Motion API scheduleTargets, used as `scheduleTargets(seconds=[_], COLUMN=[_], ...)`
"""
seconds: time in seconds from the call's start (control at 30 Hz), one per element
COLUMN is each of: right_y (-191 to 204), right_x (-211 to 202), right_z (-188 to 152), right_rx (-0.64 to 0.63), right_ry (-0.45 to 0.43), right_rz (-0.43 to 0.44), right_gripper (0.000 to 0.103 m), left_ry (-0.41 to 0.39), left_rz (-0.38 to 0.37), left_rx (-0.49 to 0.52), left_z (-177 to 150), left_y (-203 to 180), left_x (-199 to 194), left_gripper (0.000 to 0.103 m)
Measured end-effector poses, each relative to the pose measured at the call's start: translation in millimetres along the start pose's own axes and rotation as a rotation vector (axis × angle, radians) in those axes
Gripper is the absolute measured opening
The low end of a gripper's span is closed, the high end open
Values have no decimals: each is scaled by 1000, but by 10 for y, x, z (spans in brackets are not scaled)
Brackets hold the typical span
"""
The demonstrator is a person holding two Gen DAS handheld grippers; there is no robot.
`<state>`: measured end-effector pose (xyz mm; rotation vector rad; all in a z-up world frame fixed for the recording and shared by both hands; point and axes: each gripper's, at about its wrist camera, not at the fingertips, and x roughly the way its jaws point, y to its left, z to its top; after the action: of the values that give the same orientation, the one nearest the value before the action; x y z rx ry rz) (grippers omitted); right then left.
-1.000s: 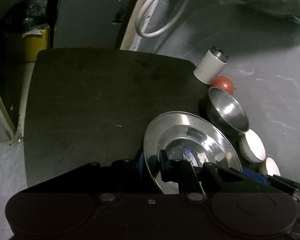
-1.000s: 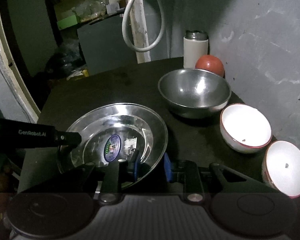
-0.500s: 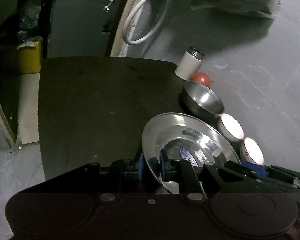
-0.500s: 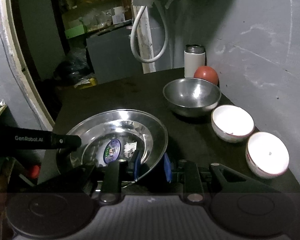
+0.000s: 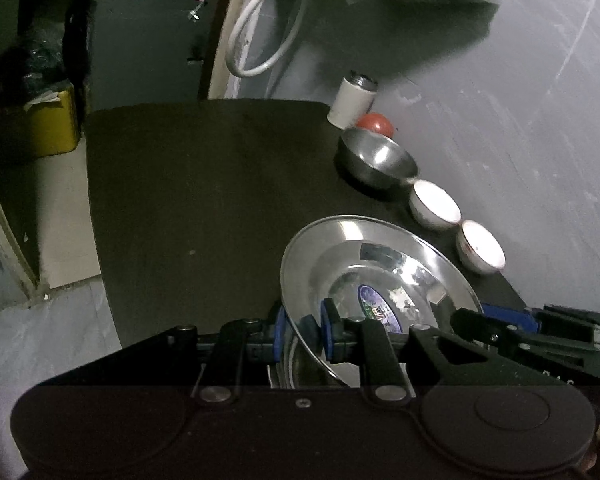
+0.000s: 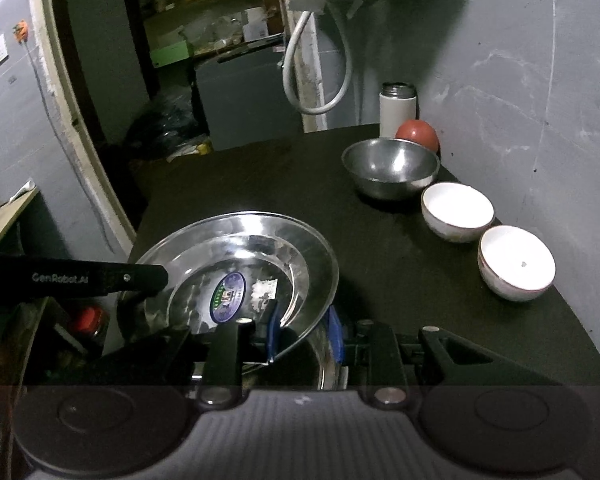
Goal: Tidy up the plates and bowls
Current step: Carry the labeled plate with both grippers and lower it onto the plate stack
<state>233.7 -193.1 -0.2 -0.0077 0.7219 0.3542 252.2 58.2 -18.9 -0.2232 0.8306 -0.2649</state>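
A shiny steel plate with a blue oval sticker is held off the dark table by both grippers. My left gripper is shut on its left rim. My right gripper is shut on its near right rim. The left gripper's arm shows at the plate's left in the right wrist view. A steel bowl and two white bowls line the table's right edge. More steel rims show under the plate, near my fingers.
A white flask and a red ball stand at the table's far right corner by the grey wall. A white hose hangs behind. The dark table ends at the left over a pale floor, with a yellow bin beyond.
Both grippers have lifted the steel plate up and back toward the near side. The bowls now look smaller and farther away.
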Motion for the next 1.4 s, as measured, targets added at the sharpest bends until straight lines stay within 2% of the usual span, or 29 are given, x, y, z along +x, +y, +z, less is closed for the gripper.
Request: scheduleTargets(seconds=[0.23, 0.4, 0.97, 1.4], right_y=[-41, -42, 55, 101], right_x=[-100, -106, 1, 11], right_z=[-164, -235, -286, -301], right_rx=[-1, 0, -29, -42], right_ry=[37, 61, 109, 142], right_rz=[-2, -1, 36, 7], right_gripper=[29, 30, 31, 31], left_ry=[37, 51, 90, 136], left_rz=[-6, 22, 100, 136], left_rx=[33, 75, 113, 151], left_z=[-145, -191, -217, -212], left_y=[-99, -151, -167, -250], left_x=[-23, -55, -65, 73], left_gripper=[21, 21, 23, 25])
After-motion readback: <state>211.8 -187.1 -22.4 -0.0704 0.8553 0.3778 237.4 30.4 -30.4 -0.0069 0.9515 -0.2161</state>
